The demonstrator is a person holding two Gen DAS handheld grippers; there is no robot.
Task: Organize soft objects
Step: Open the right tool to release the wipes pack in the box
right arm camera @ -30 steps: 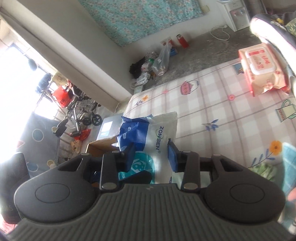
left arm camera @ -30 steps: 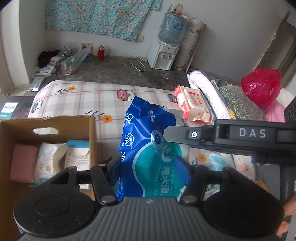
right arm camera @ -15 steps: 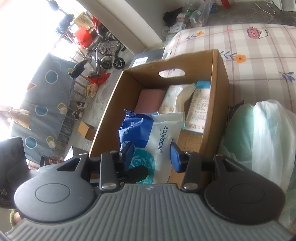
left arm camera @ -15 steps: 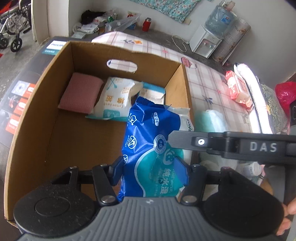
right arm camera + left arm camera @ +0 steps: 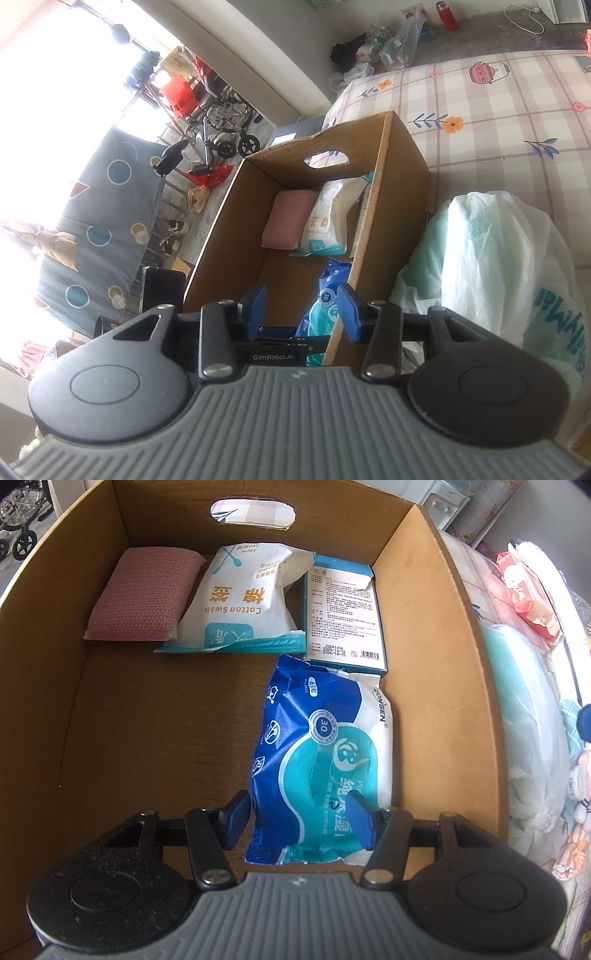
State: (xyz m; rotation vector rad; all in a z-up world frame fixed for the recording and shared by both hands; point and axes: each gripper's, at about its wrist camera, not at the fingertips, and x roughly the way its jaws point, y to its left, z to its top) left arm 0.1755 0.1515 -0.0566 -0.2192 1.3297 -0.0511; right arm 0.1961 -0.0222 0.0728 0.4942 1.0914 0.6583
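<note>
- Ahead of my left gripper: glossy, crinkled plastic wipes pack (image 5: 321, 753) on the matt corrugated cardboard box (image 5: 436, 657).
- Farther ahead: rough knitted pink cloth pad (image 5: 142, 594), smooth cotton swab bag (image 5: 240, 602).

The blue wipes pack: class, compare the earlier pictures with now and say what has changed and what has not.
The blue wipes pack went from above the bed down into the cardboard box. The right claw has let it go and stands clear, jaws open. The left claw still brackets its near end, with a gap at one pad. The pink sponge, cotton swab bag and small carton have not moved.
</note>
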